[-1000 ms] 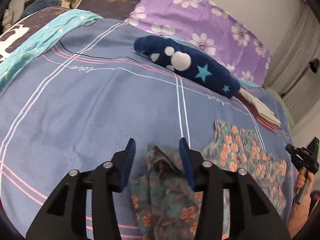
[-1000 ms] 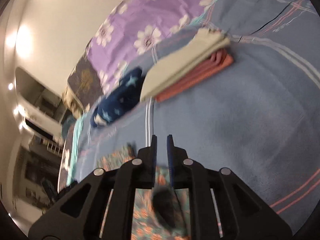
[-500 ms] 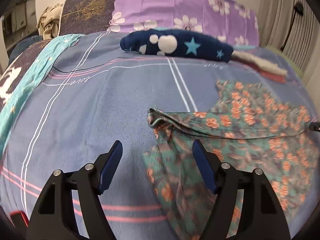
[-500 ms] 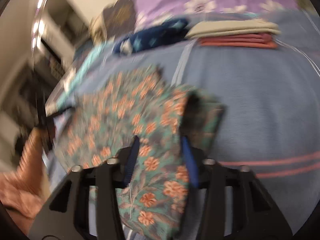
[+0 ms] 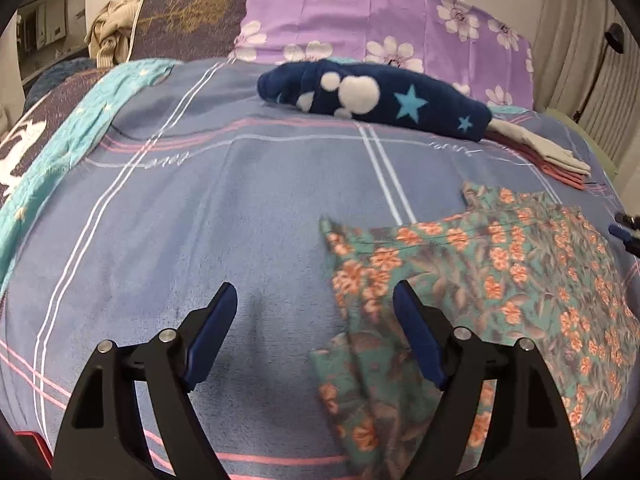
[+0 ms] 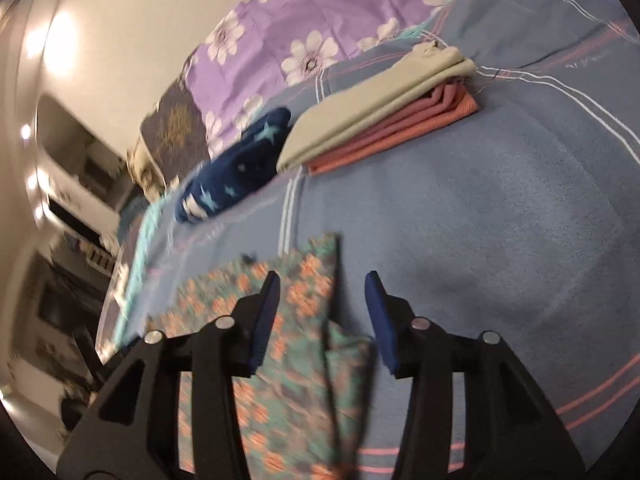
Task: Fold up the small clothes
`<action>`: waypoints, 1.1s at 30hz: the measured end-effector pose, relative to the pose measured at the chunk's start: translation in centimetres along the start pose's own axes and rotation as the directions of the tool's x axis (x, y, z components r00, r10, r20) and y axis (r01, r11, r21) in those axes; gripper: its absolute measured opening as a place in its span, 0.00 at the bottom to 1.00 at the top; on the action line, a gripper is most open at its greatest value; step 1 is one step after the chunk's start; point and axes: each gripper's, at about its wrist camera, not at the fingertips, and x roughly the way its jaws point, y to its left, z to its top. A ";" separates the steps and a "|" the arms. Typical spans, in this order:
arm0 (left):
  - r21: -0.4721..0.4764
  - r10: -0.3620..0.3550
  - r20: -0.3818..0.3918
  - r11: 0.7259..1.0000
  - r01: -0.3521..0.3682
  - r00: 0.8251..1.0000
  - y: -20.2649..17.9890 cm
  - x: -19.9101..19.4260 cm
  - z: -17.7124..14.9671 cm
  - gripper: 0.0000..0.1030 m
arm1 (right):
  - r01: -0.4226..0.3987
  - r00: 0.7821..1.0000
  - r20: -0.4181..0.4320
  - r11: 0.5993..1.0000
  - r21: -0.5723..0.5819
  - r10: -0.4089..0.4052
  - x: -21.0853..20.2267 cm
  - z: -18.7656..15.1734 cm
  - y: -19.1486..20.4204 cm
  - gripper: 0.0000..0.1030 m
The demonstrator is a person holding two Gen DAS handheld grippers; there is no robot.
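Observation:
A small teal garment with orange flowers (image 5: 500, 276) lies spread flat on the blue-grey blanket (image 5: 200, 208). My left gripper (image 5: 316, 332) is open and empty just above the garment's left edge. A loose flap of the garment lies under its right finger. In the right wrist view the same garment (image 6: 280, 320) lies below my right gripper (image 6: 322, 312), which is open and empty over the garment's right edge. The tip of the right gripper shows at the right edge of the left wrist view (image 5: 626, 228).
A navy plush item with stars and white spots (image 5: 372, 96) lies at the back of the bed. A folded stack of beige and salmon clothes (image 6: 384, 108) sits to its right. Purple flowered pillows (image 5: 380, 16) line the headboard. A turquoise cloth (image 5: 80, 128) lies at left.
Both grippers have opened and let go of the floral garment, which now lies spread flat. The left gripper has drawn back to the left edge, the right one to the right edge.

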 end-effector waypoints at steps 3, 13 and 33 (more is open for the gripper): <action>-0.049 -0.068 -0.024 0.997 0.067 0.997 0.3 1.3 0.9 0.78 | -0.006 0.998 -0.057 1.000 -0.009 0.006 2.1 0.1 0.0 0.47; -0.065 -0.127 0.103 0.989 0.134 0.987 -1.5 0.4 4.0 0.04 | -0.086 0.996 -0.040 0.994 -0.065 0.083 4.5 1.6 3.0 0.03; 0.259 -0.147 0.036 0.957 0.133 0.988 -14.8 -4.3 1.4 0.55 | 0.084 0.995 -0.044 0.991 -0.102 -0.088 -1.0 -2.2 -1.9 0.19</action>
